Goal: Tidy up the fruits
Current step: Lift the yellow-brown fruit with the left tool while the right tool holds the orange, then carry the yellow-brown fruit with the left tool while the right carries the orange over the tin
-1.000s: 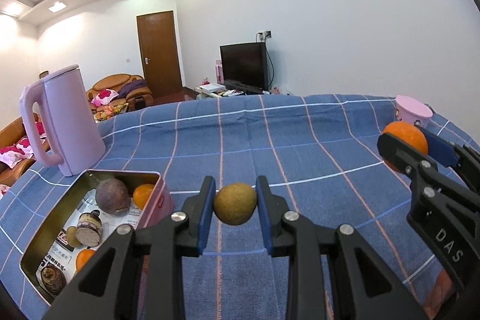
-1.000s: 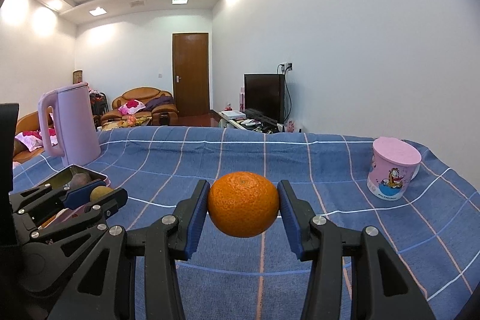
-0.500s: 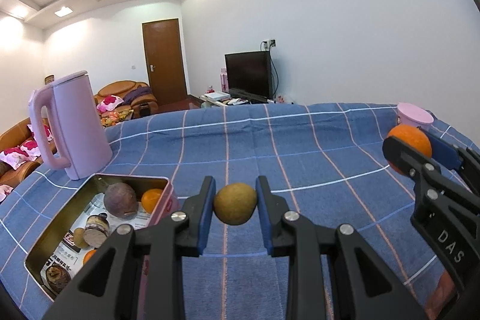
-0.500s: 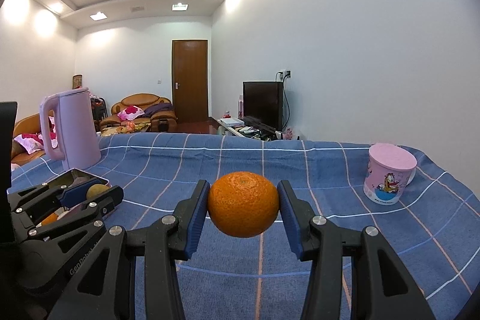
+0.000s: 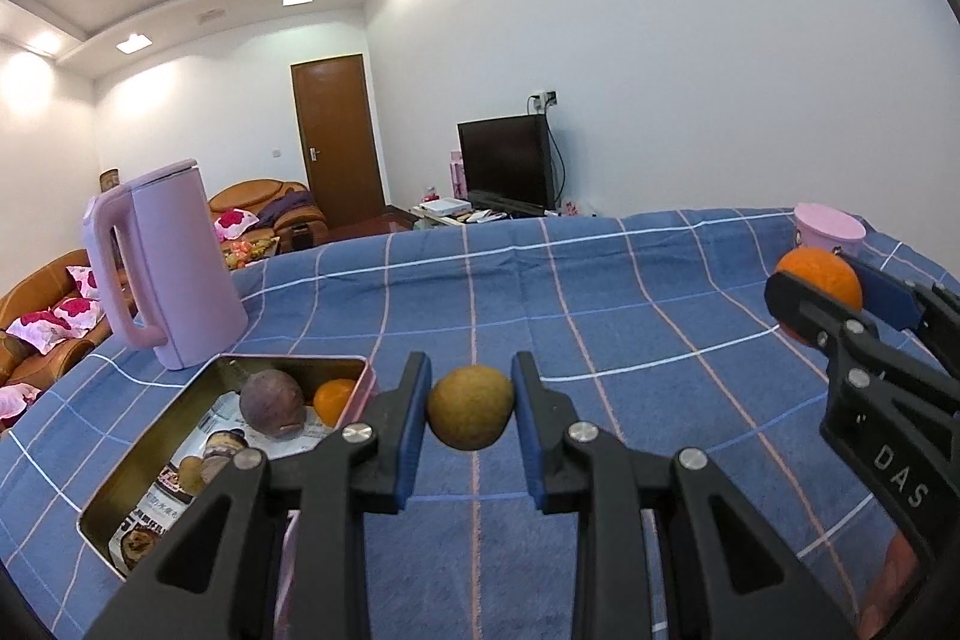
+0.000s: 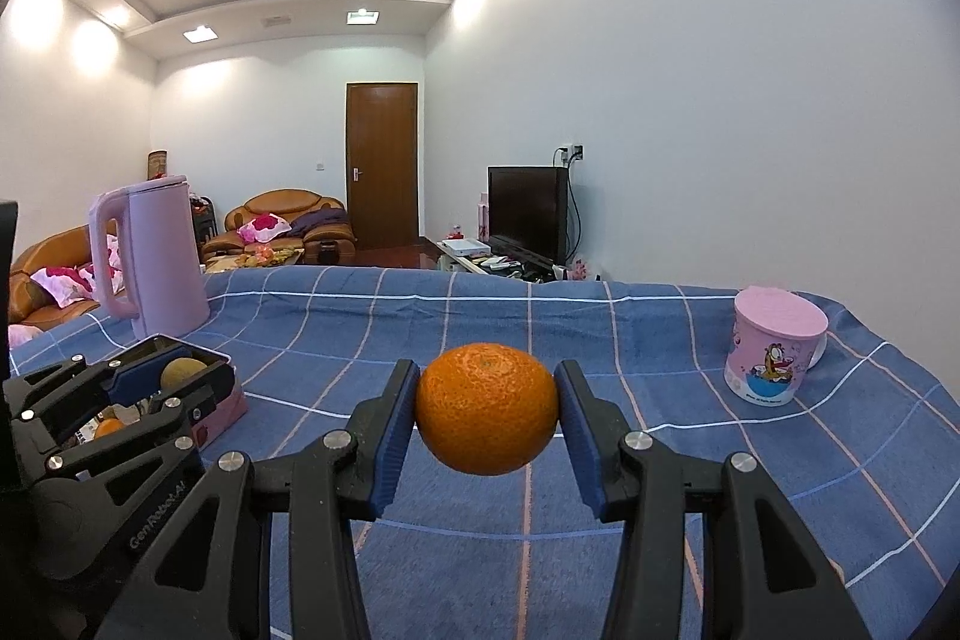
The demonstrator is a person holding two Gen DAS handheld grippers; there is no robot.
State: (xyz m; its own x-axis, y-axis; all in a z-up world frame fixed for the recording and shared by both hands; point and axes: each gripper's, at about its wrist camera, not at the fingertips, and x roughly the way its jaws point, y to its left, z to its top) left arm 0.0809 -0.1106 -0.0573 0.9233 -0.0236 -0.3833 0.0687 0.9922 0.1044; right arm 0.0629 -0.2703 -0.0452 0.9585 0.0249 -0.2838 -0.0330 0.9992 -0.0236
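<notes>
A small brownish-green fruit (image 5: 471, 407) sat clamped in the left tongs (image 5: 471, 409), above the blue checked desk (image 5: 600, 316), just right of the open tin (image 5: 150, 466) already holding fruit. The right tongs (image 6: 487, 409) gripped an orange (image 6: 487, 409) over open cloth. A pink kettle (image 5: 171, 262) stood behind the tin; a pink cup (image 6: 774, 346) stood near the far right edge.

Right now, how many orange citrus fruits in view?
3, possibly more hidden. One orange clamped in the right gripper. One at the far end of the tin, beside the purple fruit. One lower in the tin, mostly hidden by the left gripper.
</notes>
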